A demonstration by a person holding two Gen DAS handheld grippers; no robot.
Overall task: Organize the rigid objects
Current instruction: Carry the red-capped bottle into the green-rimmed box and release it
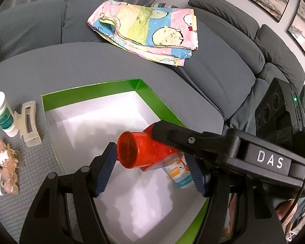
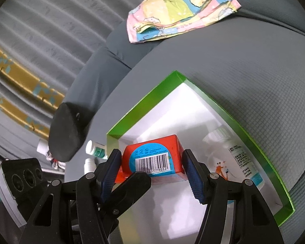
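Both grippers (left [image 1: 150, 160], right [image 2: 152, 167]) seemingly clamp the orange bottle [image 1: 140, 152] over the green box [image 1: 91, 93].

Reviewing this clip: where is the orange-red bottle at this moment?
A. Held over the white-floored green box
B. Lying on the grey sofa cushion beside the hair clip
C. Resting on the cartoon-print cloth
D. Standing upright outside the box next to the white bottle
A: both views show the orange-red bottle gripped between the blue pads of both tongs, the right tongs and the left tongs, above the white floor of the green box.
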